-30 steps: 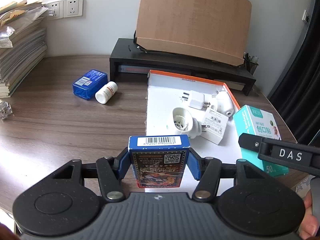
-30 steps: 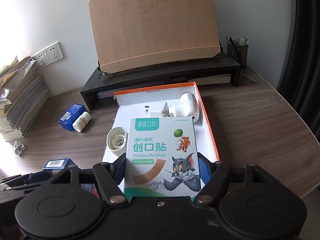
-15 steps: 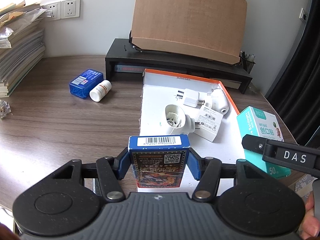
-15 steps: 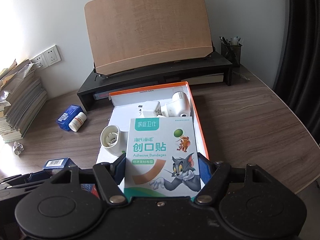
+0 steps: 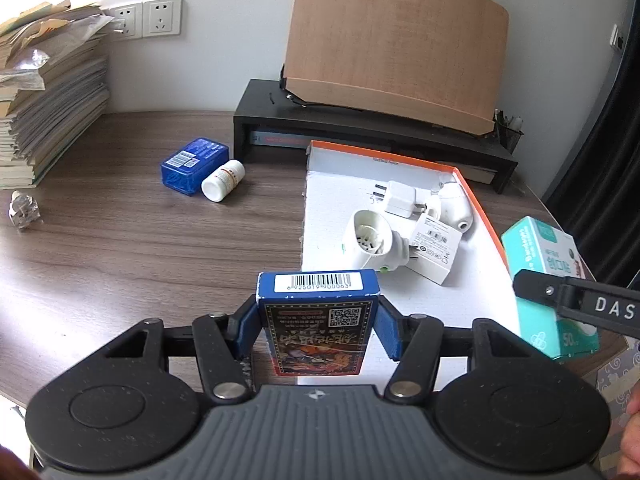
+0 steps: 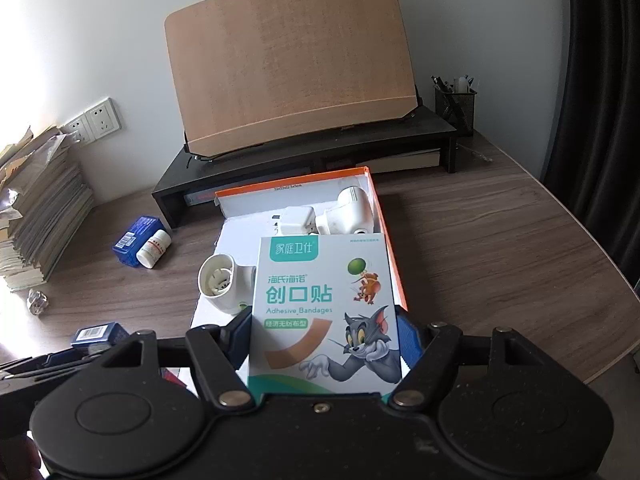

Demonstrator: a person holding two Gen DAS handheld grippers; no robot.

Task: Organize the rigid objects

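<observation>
My left gripper (image 5: 318,330) is shut on a blue card box (image 5: 318,316) with a barcode on top, held above the near edge of the white tray (image 5: 340,184) with an orange rim. My right gripper (image 6: 324,338) is shut on a teal-and-white adhesive bandage box (image 6: 324,304), held over the tray's near right side (image 6: 394,264); this box also shows in the left wrist view (image 5: 548,276). In the tray lie a white round plug device (image 5: 370,238), a white charger (image 5: 400,200), a white labelled adapter (image 5: 434,248) and a white capsule-shaped device (image 5: 454,208).
A blue box (image 5: 194,164) and a white pill bottle (image 5: 222,180) lie on the wooden desk left of the tray. A black monitor riser (image 5: 360,132) with a wooden board stands behind. A paper stack (image 5: 44,100) is far left; a pen holder (image 6: 456,108) is back right.
Both grippers have pulled back and risen a little with their boxes still held; the tray and desk objects look farther away than before.
</observation>
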